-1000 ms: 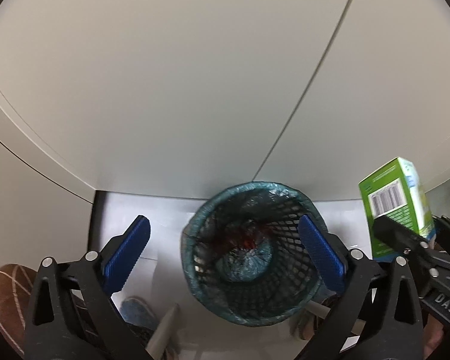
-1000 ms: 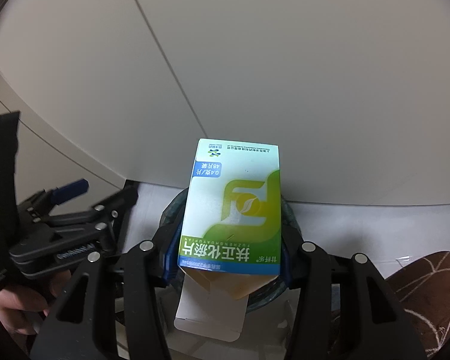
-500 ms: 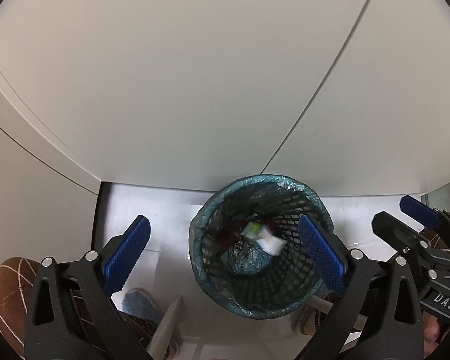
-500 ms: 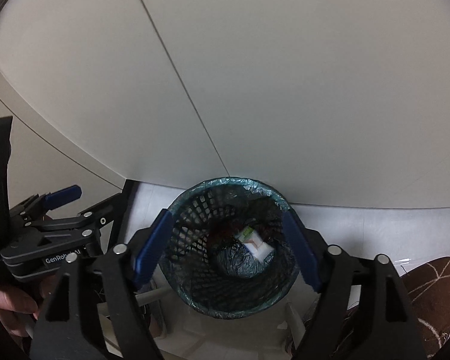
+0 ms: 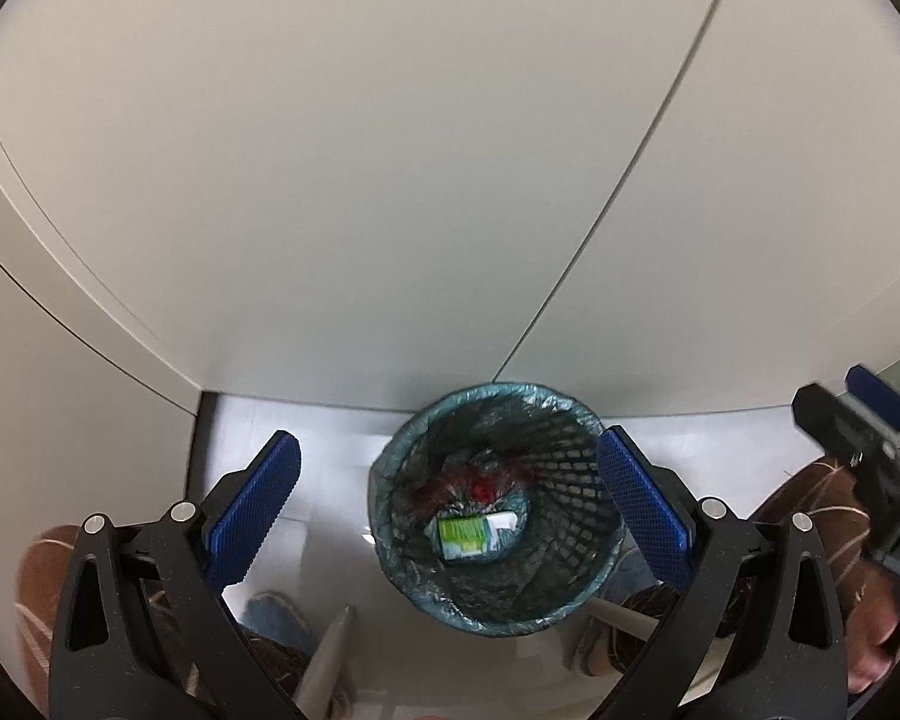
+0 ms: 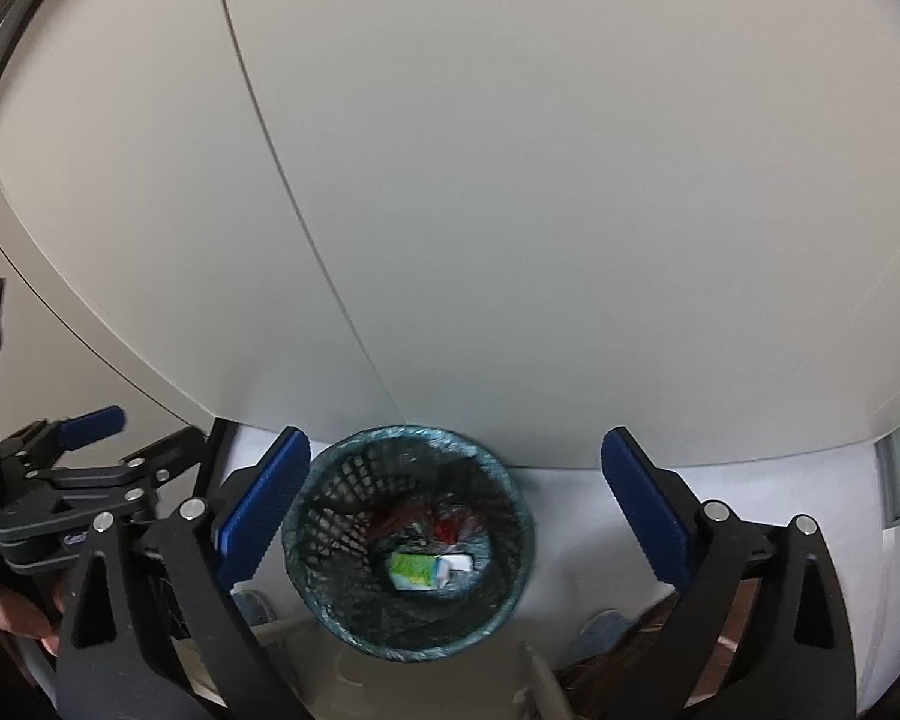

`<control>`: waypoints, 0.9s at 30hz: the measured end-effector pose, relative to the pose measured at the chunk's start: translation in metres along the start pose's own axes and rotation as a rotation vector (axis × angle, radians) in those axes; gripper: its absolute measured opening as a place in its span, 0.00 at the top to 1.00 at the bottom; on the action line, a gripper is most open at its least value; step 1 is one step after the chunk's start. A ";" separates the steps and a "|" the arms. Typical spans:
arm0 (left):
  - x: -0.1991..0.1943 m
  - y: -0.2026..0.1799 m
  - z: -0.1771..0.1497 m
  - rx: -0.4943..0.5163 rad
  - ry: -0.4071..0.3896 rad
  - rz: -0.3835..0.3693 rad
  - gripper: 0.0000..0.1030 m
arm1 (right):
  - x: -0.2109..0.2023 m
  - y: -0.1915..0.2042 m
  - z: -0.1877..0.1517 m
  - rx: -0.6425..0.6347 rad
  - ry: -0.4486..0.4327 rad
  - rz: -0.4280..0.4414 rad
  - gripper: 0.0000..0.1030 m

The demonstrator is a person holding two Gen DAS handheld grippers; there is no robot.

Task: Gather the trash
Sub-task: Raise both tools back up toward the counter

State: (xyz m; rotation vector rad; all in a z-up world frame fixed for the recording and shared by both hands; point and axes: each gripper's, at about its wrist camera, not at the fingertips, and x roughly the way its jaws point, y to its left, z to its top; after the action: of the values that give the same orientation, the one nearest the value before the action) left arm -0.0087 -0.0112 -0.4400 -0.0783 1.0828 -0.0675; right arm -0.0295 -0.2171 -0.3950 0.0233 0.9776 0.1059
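Wall panels [image 5: 342,180]: pale, plain panels fill the upper part of both views, with a thin dark seam running diagonally down toward the bin.
Floor [image 6: 570,516]: a white strip at the foot of the panels, and that is where the bin stands.
Bin [image 5: 576,609]: a round black mesh wastebasket with a teal plastic liner folded over its rim, upright, close against the panels and seen from above.
Left gripper [image 5: 447,513]: spread wide, blue pads well apart and nothing between them; the bin's mouth shows in the gap below.
Right gripper [image 6: 453,507]: jaws opening, already very wide, nothing pinched between the blue pads; it hangs above the bin.
Slippers [image 5: 42,570]: brown with pale stripes, at the low edges of the left wrist view, either side of the bin.
Hand [image 6: 12,609]: at the left edge of the right wrist view, wrapped round the left gripper's handle.
Box [image 5: 474,534]: there it is, the green and white carton, lying on its side at the bottom of the bin, clear of both grippers.
Red scrap [image 5: 485,486]: crumpled trash just beyond the box, partly hidden by liner folds.
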 end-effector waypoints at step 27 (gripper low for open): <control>-0.258 -0.041 0.083 -0.004 -0.280 0.021 0.06 | -0.225 -0.027 0.119 0.032 -0.280 -0.035 0.09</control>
State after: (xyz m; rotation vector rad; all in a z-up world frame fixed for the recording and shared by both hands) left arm -0.0568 -0.0251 -0.1705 -0.0768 0.8044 -0.0341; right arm -0.0537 -0.2635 -0.1445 0.0490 0.6990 0.0529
